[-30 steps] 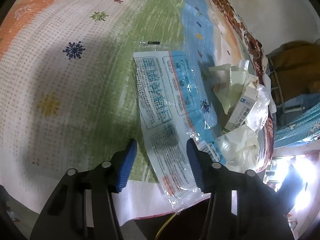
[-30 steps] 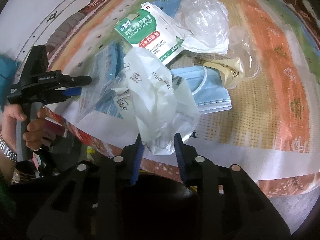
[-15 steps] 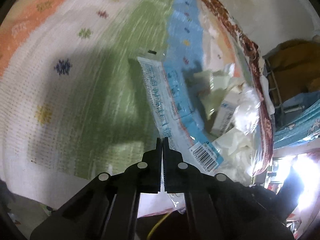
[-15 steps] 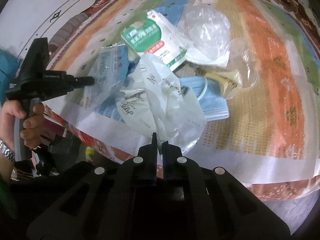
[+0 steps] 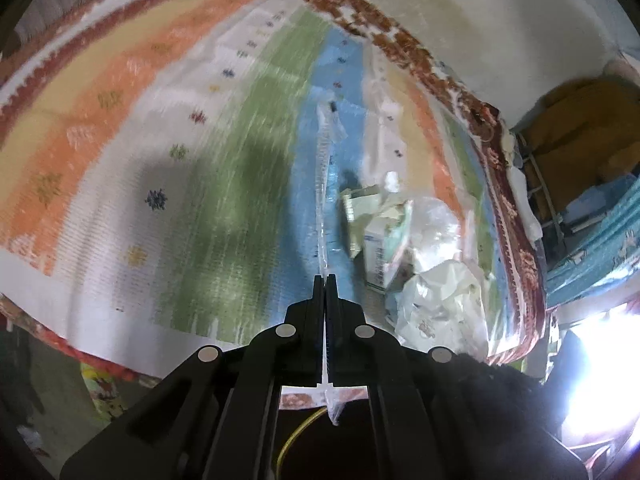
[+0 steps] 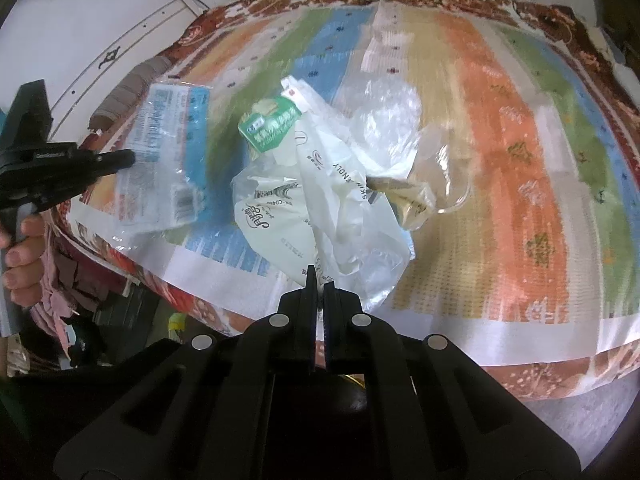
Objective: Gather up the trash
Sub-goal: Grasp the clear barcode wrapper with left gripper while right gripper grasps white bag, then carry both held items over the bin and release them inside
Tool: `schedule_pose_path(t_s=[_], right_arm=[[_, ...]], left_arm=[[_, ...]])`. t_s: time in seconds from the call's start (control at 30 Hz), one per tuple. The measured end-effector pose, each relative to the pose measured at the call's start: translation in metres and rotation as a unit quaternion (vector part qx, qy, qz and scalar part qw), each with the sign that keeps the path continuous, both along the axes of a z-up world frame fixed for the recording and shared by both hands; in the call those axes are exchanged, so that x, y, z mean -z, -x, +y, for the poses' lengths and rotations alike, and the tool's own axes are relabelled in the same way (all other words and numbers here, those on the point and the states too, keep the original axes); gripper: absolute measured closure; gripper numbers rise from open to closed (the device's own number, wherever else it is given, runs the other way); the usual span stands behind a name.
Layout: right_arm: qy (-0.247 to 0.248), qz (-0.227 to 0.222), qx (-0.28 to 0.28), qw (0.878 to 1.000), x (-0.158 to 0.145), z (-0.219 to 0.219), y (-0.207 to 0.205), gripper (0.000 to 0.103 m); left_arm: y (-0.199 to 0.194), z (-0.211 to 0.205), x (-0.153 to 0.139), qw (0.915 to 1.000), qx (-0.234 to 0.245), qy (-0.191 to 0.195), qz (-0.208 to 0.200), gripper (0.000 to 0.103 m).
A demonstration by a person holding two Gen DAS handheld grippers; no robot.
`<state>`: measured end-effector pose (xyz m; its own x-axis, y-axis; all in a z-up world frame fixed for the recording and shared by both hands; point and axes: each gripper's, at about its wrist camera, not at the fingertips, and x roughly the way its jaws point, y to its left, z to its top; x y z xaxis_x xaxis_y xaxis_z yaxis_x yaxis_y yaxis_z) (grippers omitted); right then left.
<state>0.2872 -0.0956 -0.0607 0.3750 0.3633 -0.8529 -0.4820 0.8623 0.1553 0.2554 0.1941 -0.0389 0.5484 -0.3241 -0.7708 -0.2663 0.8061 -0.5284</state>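
Left tongs (image 5: 325,280) pinch clear wrapper (image 5: 323,184); right tongs (image 6: 316,284) pinch white bag (image 6: 320,216).

Black plastic left gripper (image 5: 325,280) with round silver screws (image 5: 285,330), bare-skinned hand (image 6: 20,256).

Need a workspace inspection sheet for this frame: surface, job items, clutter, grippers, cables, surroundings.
Surface: striped woven cloth with a red patterned border covers the table.
Job's things: clear printed plastic wrapper; crumpled white plastic bag; green-and-white eye-drop box; crumpled clear film; beige wrapper.
Clutter: nothing seen beyond the trash.
Grippers: left gripper shut on the wrapper, seen edge-on; right gripper shut on the white bag's edge.
Cables: thin yellow cable below the left gripper.
Surroundings: pale wall; teal fabric and bright glare at right of the left wrist view.
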Motion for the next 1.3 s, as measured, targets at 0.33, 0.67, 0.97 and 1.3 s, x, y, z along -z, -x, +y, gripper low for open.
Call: schedule_pose_path(t_s=[0.33,0.67,0.97,1.3], right_arm=[[-0.002,-0.057,-0.005,0.998,-0.039,-0.011,0.031,0.101],[-0.006,-0.091,-0.008,0.996,-0.057,-0.023,0.066,0.101],[-0.027,-0.113,-0.001,0.993,-0.067,-0.048,0.116,0.101],[-0.017,-0.120,0.009,0.993,-0.056,-0.066,0.153,0.101]], left_arm=[[0.029,-0.030,-0.040,0.9983,0.025,-0.040,-0.035,0.103],[0.071,-0.070,-0.064,0.9946,0.046,-0.058,-0.073,0.103],[0.108,-0.101,-0.068,0.9912,0.078,-0.039,-0.100,0.103],[0.133,-0.127,-0.058,0.9883,0.105,-0.054,-0.096,0.103]])
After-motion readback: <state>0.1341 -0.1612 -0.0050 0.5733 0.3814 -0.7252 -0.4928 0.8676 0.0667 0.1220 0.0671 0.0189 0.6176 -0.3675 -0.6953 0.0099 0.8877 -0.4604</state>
